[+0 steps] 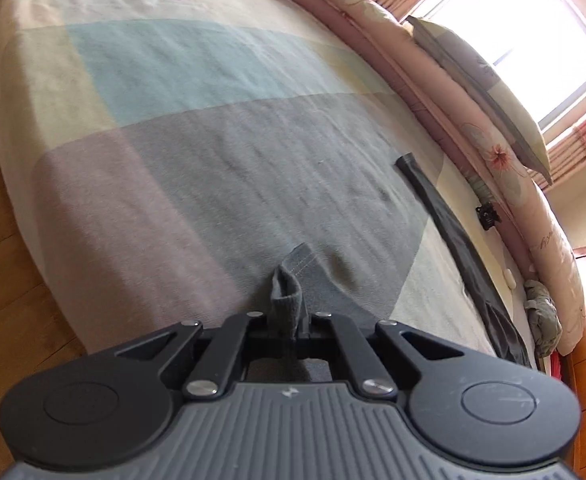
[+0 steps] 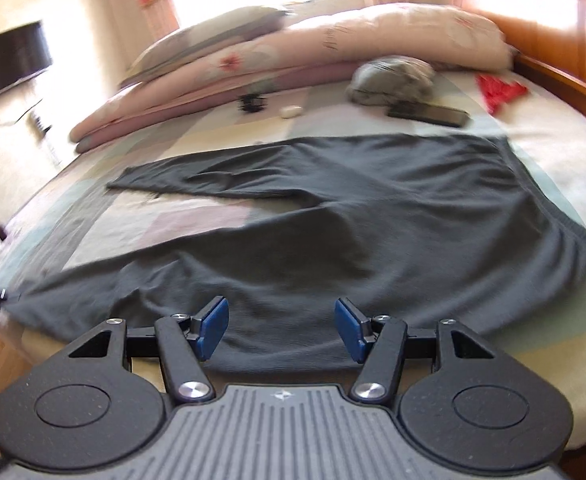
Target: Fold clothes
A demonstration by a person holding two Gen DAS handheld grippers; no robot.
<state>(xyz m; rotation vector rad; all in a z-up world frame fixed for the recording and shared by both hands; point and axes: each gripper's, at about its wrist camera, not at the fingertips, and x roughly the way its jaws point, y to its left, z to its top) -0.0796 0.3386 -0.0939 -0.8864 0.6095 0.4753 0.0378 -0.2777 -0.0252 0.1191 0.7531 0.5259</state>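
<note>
While dark grey trousers point(image 2: 333, 216) lie spread, left gripper point(image 1: 287, 326) pinches a cuff.

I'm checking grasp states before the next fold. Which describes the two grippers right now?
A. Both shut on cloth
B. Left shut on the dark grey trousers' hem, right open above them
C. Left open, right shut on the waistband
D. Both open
B: the left gripper pinches the dark grey trousers at a hem, while the right gripper has blue pads spread apart over the fabric.
</note>
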